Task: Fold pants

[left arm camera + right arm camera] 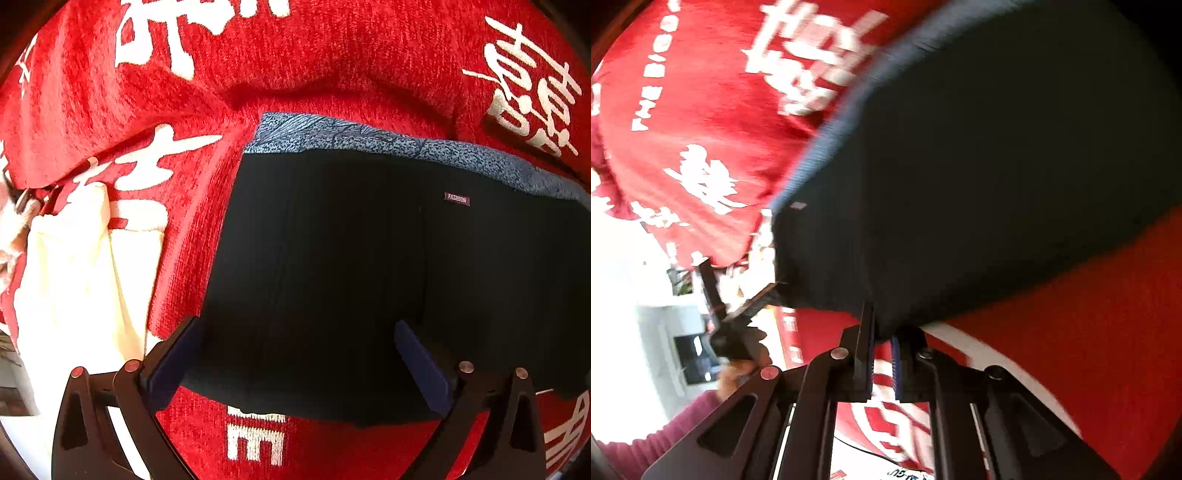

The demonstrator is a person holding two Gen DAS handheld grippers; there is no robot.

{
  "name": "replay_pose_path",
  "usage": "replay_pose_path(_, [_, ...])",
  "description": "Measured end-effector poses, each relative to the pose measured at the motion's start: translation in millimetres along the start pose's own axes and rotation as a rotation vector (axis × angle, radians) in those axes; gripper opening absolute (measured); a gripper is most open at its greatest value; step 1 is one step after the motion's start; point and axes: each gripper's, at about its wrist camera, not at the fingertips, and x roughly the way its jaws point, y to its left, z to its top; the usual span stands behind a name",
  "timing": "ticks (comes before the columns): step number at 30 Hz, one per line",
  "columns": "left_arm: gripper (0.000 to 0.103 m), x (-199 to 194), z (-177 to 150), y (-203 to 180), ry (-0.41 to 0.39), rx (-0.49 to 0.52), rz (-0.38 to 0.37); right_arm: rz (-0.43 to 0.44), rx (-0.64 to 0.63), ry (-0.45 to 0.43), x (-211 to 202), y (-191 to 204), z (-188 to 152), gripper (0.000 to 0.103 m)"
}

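Black pants (369,258) flat on red blanket (314,66), both grippers at the near hem.
Left gripper (295,354) pointing steeply down, jaws spread wide over the hem, cream cloth (74,277) further left; right gripper (882,354) angled down, jaws pinching hem corner; bare blanket right of it.

1. You are working over a red blanket (332,74) printed with large white characters, rumpled into soft ridges.
2. A cream cloth (81,280) lies at the blanket's left edge.
3. Beyond that edge, the right wrist view shows a very bright, washed-out room with a pale grey cabinet (661,332).
4. Strong light falls from that side.
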Motion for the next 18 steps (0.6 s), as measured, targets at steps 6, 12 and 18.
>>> replay_pose_path(6, [0.103, -22.9, 2.5, -15.3, 0.029, 0.009, 0.029, -0.099, -0.066, 0.097, -9.1, 2.5, -6.8, 0.01])
replay_pose_path(12, [0.103, -44.9, 37.5, -83.8, -0.056, 0.083, -0.059, -0.248, -0.282, -0.039, -60.1, 33.8, 44.5, 0.046])
replay_pose_path(18, [0.103, 7.9, 50.0, -114.4, -0.032, 0.119, 0.048, -0.463, -0.366, -0.036, -39.6, 17.6, 110.0, 0.043])
